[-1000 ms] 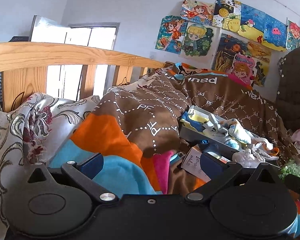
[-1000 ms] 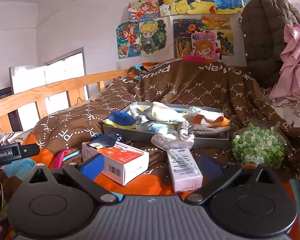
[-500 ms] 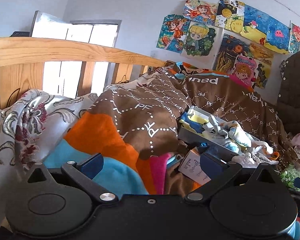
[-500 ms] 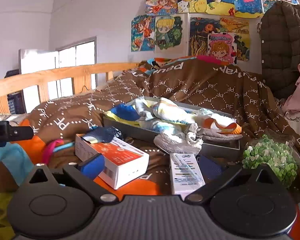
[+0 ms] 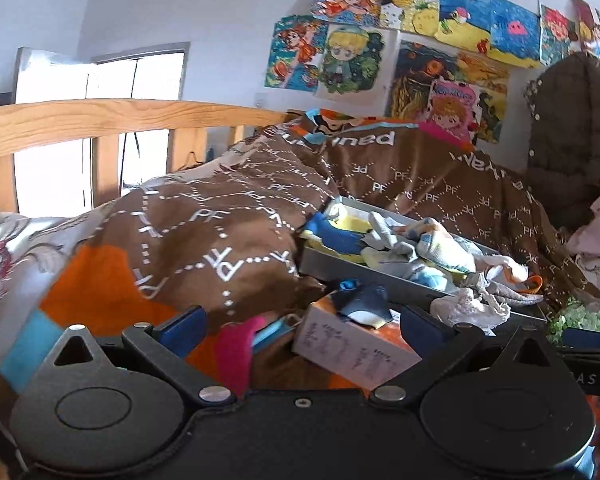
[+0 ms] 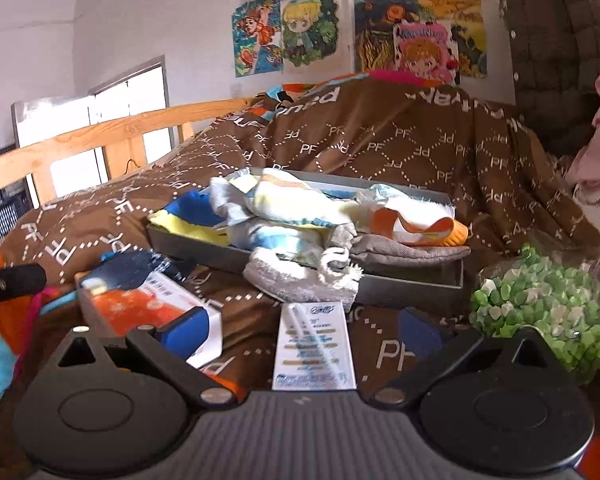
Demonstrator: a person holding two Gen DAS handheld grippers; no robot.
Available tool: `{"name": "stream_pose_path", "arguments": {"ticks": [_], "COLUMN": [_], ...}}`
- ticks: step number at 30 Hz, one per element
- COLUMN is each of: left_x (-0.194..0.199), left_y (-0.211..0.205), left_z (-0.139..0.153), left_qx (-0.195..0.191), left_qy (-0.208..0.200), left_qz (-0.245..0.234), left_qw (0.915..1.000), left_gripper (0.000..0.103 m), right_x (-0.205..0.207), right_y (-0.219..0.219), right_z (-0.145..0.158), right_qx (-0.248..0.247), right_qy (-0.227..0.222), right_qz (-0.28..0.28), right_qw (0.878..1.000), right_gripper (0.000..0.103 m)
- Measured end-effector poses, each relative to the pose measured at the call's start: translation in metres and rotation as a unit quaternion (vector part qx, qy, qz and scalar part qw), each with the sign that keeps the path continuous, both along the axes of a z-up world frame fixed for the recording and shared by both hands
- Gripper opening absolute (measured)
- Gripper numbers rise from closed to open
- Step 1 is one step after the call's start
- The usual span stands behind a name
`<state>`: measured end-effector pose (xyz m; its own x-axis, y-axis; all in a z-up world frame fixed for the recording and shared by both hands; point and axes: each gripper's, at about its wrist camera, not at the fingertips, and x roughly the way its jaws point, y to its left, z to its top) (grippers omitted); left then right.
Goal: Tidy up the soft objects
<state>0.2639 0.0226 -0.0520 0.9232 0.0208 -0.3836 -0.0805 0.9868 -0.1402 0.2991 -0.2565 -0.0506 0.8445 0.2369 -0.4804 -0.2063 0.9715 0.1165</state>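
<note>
While the brown quilt (image 6: 400,140) sprawls across the bed, the grey tray (image 6: 412,280) sits on it heaped with socks and cloths (image 6: 300,208) — much looks gathered already. A white rag (image 6: 300,276) droops over the tray's near rim, and a dark blue sock (image 5: 364,300) lies on the box (image 6: 148,300) just before the tray. Right gripper (image 6: 304,332) and left gripper (image 5: 300,328) both spread wide, holding nothing.

Socks (image 6: 300,216) fill the tray (image 6: 412,280); two boxes (image 6: 314,344) lie before it
</note>
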Motion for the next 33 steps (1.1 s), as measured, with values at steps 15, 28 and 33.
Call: {"name": "stream_pose_path", "arguments": {"ticks": [15,28,33], "left_x": [0.086,0.125,0.126], "left_y": [-0.011,-0.017,-0.019], "left_z": [-0.011,-0.013,-0.014], "left_qx": [0.007,0.033,0.042], "left_qy": [0.034,0.06,0.063], "left_qz": [-0.039,-0.131,-0.153], "left_qw": [0.9986,0.989,0.9853], "left_gripper": [0.102,0.101,0.093], "right_x": [0.046,0.06,0.058], "right_y": [0.011,0.047,0.059], "right_z": [-0.013,-0.019,-0.024], "right_qx": [-0.071,-0.188,-0.234], "right_qy": [-0.044,-0.093,-0.106], "right_qz": [0.068,0.123,0.151], "right_qw": [0.994,0.97,0.955], "right_gripper": [0.099,0.08,0.065]}}
